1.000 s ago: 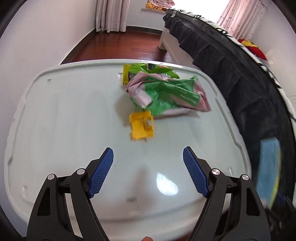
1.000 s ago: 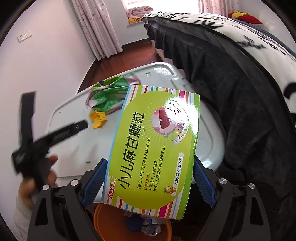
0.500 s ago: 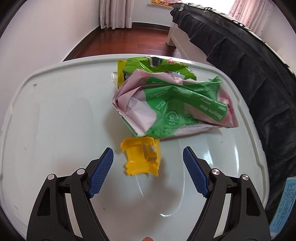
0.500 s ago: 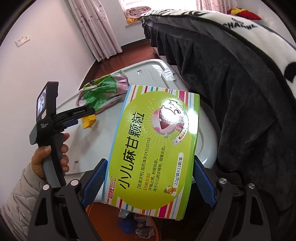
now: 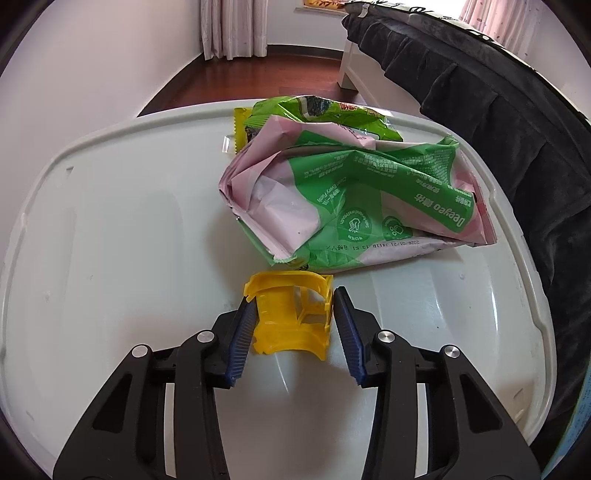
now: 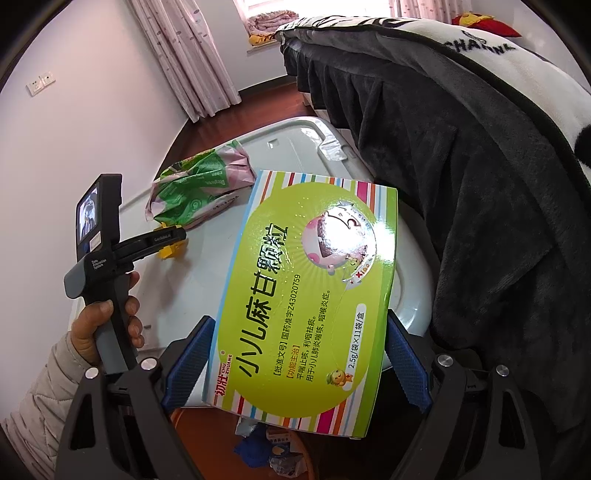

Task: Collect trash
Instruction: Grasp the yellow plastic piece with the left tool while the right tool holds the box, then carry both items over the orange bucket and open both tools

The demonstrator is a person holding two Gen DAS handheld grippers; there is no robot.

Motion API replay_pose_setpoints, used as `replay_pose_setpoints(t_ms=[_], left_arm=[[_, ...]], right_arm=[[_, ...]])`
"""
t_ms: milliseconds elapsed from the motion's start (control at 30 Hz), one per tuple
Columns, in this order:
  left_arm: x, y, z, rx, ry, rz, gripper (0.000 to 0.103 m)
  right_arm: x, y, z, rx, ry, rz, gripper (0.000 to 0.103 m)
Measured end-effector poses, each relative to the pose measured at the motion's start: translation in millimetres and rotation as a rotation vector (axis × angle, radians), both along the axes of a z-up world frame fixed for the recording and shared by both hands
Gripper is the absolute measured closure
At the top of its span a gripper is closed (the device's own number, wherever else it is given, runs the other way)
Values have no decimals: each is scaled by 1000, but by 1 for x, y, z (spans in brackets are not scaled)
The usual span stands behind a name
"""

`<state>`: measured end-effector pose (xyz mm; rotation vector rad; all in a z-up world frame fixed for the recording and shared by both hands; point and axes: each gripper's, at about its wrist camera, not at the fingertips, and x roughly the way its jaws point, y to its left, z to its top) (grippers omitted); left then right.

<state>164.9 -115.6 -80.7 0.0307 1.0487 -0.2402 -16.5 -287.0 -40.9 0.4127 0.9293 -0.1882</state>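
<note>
A yellow plastic piece (image 5: pixel 290 317) lies on the white bin lid (image 5: pixel 110 229). My left gripper (image 5: pixel 293 325) has its blue pads on both sides of it, closed in to its width. Behind it lie a crumpled pink and green wipes wrapper (image 5: pixel 362 206) and a green and yellow snack wrapper (image 5: pixel 325 114). My right gripper (image 6: pixel 295 354) is shut on a green striped medicine box (image 6: pixel 314 295) and holds it in the air above an orange bin (image 6: pixel 207 435). The right wrist view also shows the left gripper (image 6: pixel 162 238) at the yellow piece (image 6: pixel 171 251).
A bed with a dark blanket (image 5: pixel 498 122) runs along the right side of the lid. The orange bin with trash in it (image 6: pixel 273 446) sits below the box. Wood floor and curtains (image 5: pixel 232 29) are at the back.
My left gripper has moved forward to the yellow piece and its jaws have closed from wide open to the piece's sides. The right gripper holds the box almost still.
</note>
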Motion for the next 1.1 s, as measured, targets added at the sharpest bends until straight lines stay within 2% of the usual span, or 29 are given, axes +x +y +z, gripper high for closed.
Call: replay_pose_setpoints(t_ms=[233,533,867,1100], left_arm=[[-11,6,9,13,-16,7,61],[-44,18,28,18,-17,-5,62],[-128,43,46,17,66,-35,62],[-197,54,46,58,149,-84,62]], right_arm=[[-3,4,4,-7,-7,14,16],[-11,16,13,-19,-26,58,16],[-29,41,23,-25,-47,164,16],[-49,62,20,-8,-18,276,16]])
